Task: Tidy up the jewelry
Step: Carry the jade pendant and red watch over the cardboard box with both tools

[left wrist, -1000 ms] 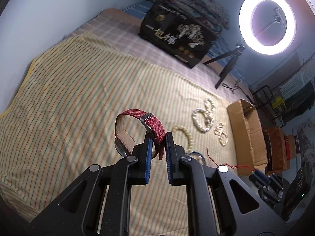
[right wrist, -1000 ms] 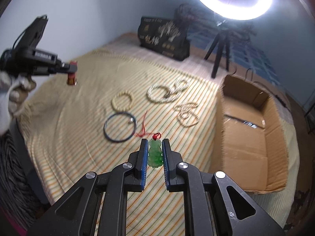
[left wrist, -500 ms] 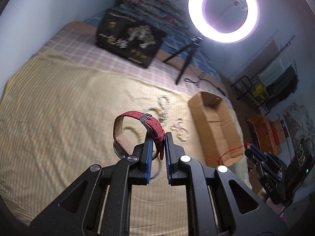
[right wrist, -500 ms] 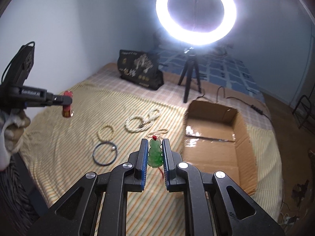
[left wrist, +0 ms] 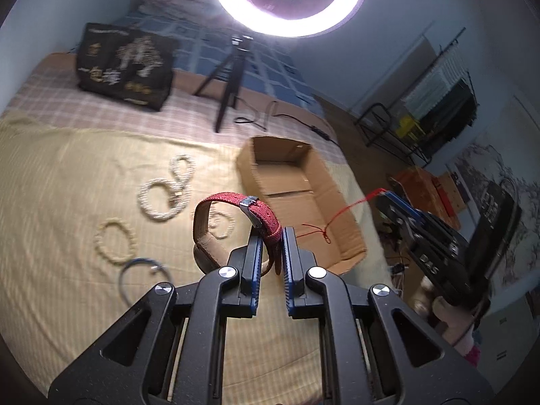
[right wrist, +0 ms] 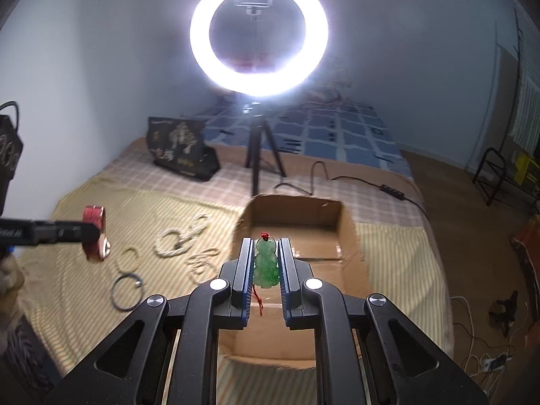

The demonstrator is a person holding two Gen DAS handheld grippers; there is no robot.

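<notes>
A bed (right wrist: pixel 388 246) with a yellow striped sheet fills the room, and a bright ring light (right wrist: pixel 259 32) on a small black tripod (right wrist: pixel 261 148) stands at the far end of it. A black bag with gold letters (left wrist: pixel 125 67) sits on the far left of the bed. An open cardboard box (right wrist: pixel 347 236) lies on the sheet, to the right of the jewelry. The left hand-held gripper (left wrist: pixel 271 246) is pinching a red watch (left wrist: pixel 233 216) by its strap, and the watch loop sticks up and to the left of the blue pads, above the sheet. The right hand-held gripper (right wrist: pixel 266 263) is pinching a green pendant (right wrist: pixel 266 263) between its pads, and it hangs over the near part of the box. A thin red cord (left wrist: pixel 341 216) hangs down from the pendant. On the sheet to the left of the box lie more pieces. A white bead necklace (left wrist: pixel 168 189) is curled in loops, farthest from the camera. A small bead bracelet (left wrist: pixel 114 239) lies nearer, to the left. A dark ring bangle (right wrist: pixel 127 293) lies nearest of all. Another small bead piece (right wrist: pixel 202 263) lies just beside the box. In the left wrist view, the right gripper shows at the right edge, with a person's hand (left wrist: pixel 445 307) holding it. A black power cable (right wrist: pixel 371 182) runs across the far part of the bed, behind the box.
</notes>
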